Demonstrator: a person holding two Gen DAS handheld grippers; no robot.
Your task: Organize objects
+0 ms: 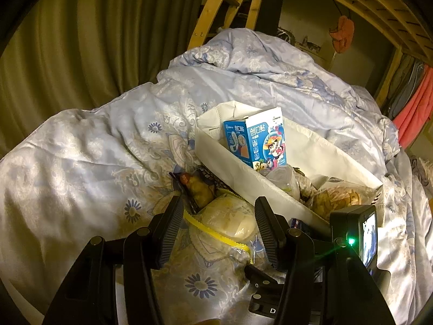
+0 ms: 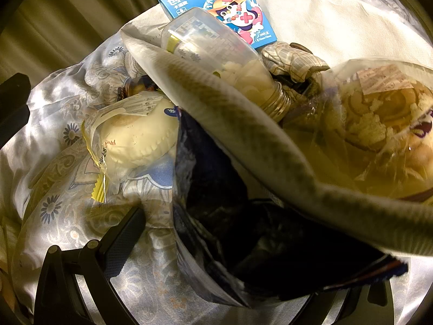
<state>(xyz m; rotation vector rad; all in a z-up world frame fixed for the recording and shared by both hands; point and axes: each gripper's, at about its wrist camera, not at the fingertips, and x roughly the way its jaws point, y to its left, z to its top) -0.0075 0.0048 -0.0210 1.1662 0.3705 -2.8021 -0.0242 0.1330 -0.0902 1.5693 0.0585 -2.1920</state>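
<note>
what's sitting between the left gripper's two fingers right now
The packaged white bun with the yellow-edged wrapper lies on the quilt between the open left gripper fingers, shown in the left wrist view.

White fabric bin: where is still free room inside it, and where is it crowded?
Inside the white fabric bin, room shows along the far wall, beside the blue bandage box. The near end is crowded: plastic bottle, bagged bread. Outside, the bare quilt left of the wrapped bun is free.

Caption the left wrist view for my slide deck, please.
Left gripper open around a wrapped bun on the quilt, beside a white bag.
</note>
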